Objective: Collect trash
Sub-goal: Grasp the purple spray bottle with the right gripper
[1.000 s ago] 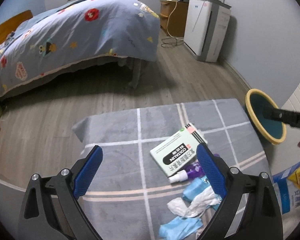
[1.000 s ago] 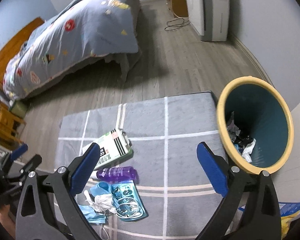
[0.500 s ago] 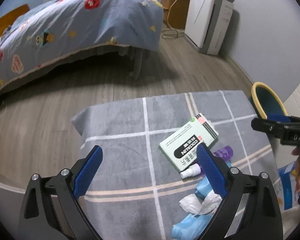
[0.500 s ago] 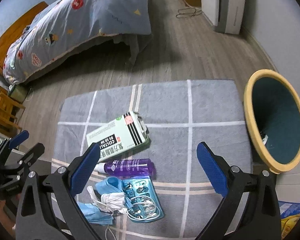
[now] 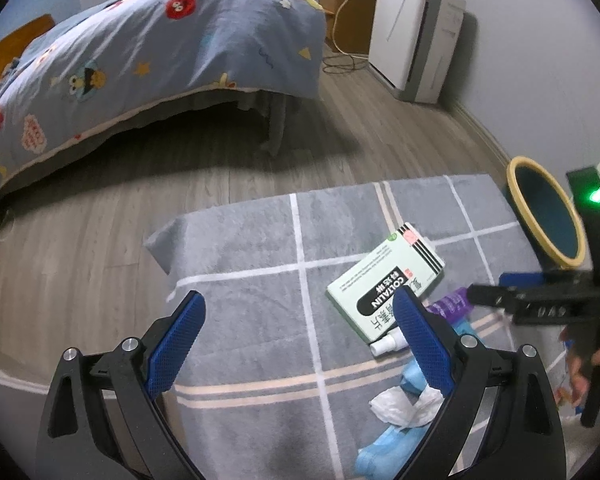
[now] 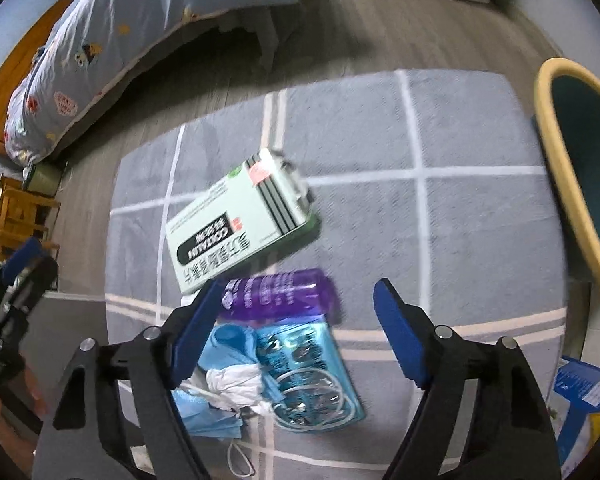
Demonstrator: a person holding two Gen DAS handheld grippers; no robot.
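Note:
Trash lies on a grey checked rug (image 5: 260, 248): a pale green medicine box (image 5: 384, 280) (image 6: 240, 216), a purple bottle (image 6: 280, 292) (image 5: 450, 304), a teal blister pack (image 6: 304, 368), blue face masks (image 6: 204, 408) (image 5: 384, 444) and a crumpled white tissue (image 6: 232, 380) (image 5: 404, 404). My right gripper (image 6: 296, 316) is open just above the purple bottle and blister pack. My left gripper (image 5: 296, 332) is open and empty over the rug, left of the box. A teal bin with a yellow rim (image 6: 556, 168) (image 5: 516, 184) stands at the rug's right edge.
A bed with a blue quilt (image 5: 140, 52) stands beyond the rug on wooden floor. A white appliance (image 5: 412, 36) and wooden cabinet (image 5: 344, 12) are at the far wall. A blue and yellow package (image 6: 588, 400) lies at lower right. A wooden stool (image 6: 16, 212) is at left.
My right gripper has swung left from the bin and come down close over the trash pile. My left gripper has shifted slightly, the box now nearer its right finger.

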